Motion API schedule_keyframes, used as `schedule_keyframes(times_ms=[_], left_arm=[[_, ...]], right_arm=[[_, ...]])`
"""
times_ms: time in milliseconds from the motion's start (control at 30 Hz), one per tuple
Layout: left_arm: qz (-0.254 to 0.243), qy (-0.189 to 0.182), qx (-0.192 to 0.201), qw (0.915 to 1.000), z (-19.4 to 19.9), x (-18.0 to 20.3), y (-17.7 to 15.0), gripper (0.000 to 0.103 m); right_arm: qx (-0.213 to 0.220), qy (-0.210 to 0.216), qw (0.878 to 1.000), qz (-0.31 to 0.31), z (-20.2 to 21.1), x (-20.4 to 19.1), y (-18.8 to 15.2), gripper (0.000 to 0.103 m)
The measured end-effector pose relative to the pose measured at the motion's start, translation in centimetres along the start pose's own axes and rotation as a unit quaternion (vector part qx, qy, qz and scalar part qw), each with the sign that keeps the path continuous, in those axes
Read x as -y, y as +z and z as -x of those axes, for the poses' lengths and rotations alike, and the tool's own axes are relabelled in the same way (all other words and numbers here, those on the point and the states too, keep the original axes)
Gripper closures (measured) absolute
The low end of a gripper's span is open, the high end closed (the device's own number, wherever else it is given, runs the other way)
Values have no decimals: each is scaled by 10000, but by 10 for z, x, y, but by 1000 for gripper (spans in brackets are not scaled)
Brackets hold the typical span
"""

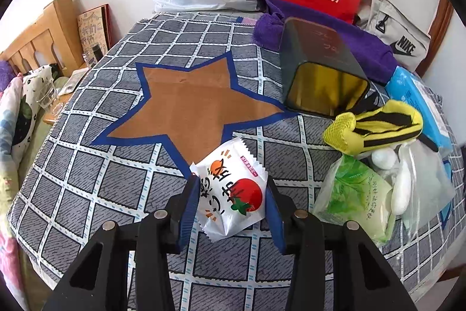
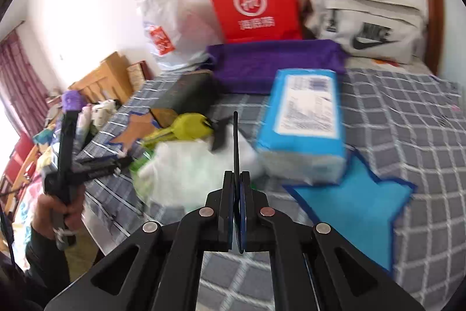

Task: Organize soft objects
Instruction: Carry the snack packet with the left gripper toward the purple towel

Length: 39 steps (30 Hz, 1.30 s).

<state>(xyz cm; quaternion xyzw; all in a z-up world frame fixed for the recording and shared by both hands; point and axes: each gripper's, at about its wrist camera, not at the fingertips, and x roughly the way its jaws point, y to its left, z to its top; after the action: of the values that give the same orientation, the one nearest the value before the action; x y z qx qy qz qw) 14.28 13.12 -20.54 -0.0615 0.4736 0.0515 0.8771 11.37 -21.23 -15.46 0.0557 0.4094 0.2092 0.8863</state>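
My left claw (image 1: pixel 231 204) has its two blue pads either side of the white snack packet (image 1: pixel 230 194), partly closed, both pads against its sides; I judge this a grip, though how firm I cannot tell. The packet sits over the near point of the brown star patch (image 1: pixel 186 107) on the checked bedcover (image 1: pixel 96 171). Its long axis runs away from me, roughly along my fingers, so the pads bear on its two long sides. The open end of the dark tin (image 1: pixel 323 80), lying on its side, is ahead and to the right.

My right claw (image 2: pixel 237 212) has its jaws together. A thin dark strip (image 2: pixel 236 147) stands up from between them; I judge it pinched there, but what it belongs to I cannot tell, as this view is blurred.

Remaining soft items lie in a heap to the right of my left claw: the yellow and black fabric piece (image 1: pixel 375 127), the green packet (image 1: pixel 352 200), a clear bag with white contents (image 1: pixel 407 185). My left claw is the nearer to these.

Differences between views: the left wrist view shows the packet print, the tin's gold interior and the brown star whole. Only the right wrist view shows the blue star patch (image 2: pixel 358 209), the whole tissue pack (image 2: pixel 305 124) sitting on that star's far edge, and the person's hand (image 2: pixel 62 212) holding the other tool
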Motion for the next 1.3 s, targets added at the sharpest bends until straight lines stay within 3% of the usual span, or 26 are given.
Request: schedule_keyframes(times_ms=[200,367,400,433,467,600,800,900,1033,1133,1233,1300], left_arm=[[121,-52,54,9999,15,-1,5,66],[-10,-49,135,9999,33,12,16,70],[-41,-59,156,9999,36,14,19,72],[-74,-79,160,9998,39,17,22,88],[-98,-111,128,9998,41,20,26,92],[-286,-269,220,9990,47,34,40,92],[-280,-380,-61,9989,26,36,42,92],[-231,-522,-178,9982,17,31,41,83],[-149,-579,-247,9979,0,31,41,57],[-201,-512,-320,9980,-13,33,41,55],[-481,-337,-515,9969,-29,40,39,43],[-644,-189,-512,9964,-34,43,38,43]], right_arm=[[-482,-493,9975,-156,-17,21,-33,100],[-753,-569,9949,-341,-27,31,-42,100],[-749,-544,9950,-374,-26,32,-41,100],[-730,-495,9953,-390,-22,32,-39,100],[-687,-469,9958,-383,-18,31,-35,100],[-434,-380,9979,-308,0,25,-13,100],[-378,-361,9983,-254,0,22,5,100],[-440,-357,9980,-280,-5,22,6,100],[-432,-362,9979,-304,-5,20,8,100],[-334,-426,9983,-214,1,17,13,100],[-219,-500,9984,-158,9,17,24,100],[-118,-525,9985,-127,15,17,33,100]])
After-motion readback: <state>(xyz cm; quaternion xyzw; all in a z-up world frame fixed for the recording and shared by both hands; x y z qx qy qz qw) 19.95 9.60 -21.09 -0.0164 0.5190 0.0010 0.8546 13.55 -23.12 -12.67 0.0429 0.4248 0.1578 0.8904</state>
